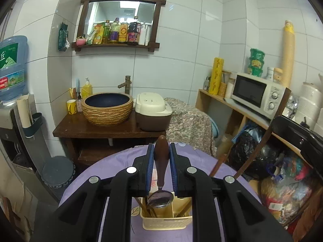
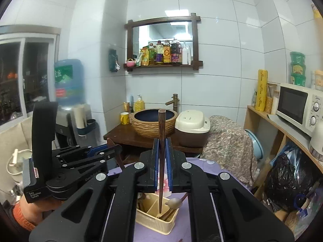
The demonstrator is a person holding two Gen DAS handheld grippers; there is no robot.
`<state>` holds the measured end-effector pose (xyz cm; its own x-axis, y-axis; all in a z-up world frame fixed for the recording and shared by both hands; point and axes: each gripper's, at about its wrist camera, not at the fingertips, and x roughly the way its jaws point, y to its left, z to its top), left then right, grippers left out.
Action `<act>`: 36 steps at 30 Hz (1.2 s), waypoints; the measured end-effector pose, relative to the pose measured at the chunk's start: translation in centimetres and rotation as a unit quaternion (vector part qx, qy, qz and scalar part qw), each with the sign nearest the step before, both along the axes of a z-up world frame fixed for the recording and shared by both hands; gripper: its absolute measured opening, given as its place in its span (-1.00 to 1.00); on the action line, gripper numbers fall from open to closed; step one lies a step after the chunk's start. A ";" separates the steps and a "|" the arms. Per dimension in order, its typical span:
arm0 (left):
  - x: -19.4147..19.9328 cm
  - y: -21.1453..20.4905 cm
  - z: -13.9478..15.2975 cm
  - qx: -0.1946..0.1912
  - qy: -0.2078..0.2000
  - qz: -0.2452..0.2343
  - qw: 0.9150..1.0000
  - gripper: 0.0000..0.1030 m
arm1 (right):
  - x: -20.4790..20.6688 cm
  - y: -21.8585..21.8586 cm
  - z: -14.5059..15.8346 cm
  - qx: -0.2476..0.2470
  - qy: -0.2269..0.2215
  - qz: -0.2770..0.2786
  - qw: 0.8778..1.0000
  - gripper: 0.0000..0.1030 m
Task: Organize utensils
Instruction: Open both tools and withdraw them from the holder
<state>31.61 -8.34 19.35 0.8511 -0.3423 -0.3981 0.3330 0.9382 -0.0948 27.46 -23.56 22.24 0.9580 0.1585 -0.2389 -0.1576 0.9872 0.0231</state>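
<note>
In the left wrist view my left gripper [image 1: 161, 147] is shut on a spoon's brown wooden handle [image 1: 161, 157]; its metal bowl [image 1: 160, 198] hangs down over the cream utensil holder [image 1: 165, 221]. In the right wrist view my right gripper [image 2: 162, 141] is shut on a dark wooden chopstick [image 2: 161, 161], held upright with its thin end down inside the holder [image 2: 155, 221]. Several wooden utensils and a pale spoon [image 2: 174, 201] stand in the holder's compartments. The left gripper [image 2: 105, 150] shows at the left of the right wrist view, close beside the right one.
The holder stands on a round table with a purple cloth [image 1: 113, 161]. Behind it are a dark wooden stand with a woven basin [image 1: 108, 109] and a rice cooker [image 1: 151, 111]. A shelf with a microwave [image 1: 256, 92] is at the right, a water dispenser [image 1: 12, 70] at the left.
</note>
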 end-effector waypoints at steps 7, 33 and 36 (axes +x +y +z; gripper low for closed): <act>0.7 -2.3 -7.5 0.046 0.036 0.000 0.998 -0.69 | 3.6 -0.5 -8.0 0.020 0.062 -0.012 0.998 -0.85; -9.8 2.3 -12.1 0.020 0.000 -0.017 1.000 0.62 | -2.8 -2.7 -16.8 0.023 0.093 -0.062 0.993 0.73; -11.7 2.7 -14.3 0.045 0.013 -0.006 0.999 0.72 | -4.1 -2.4 -19.7 0.009 0.139 -0.083 0.987 0.81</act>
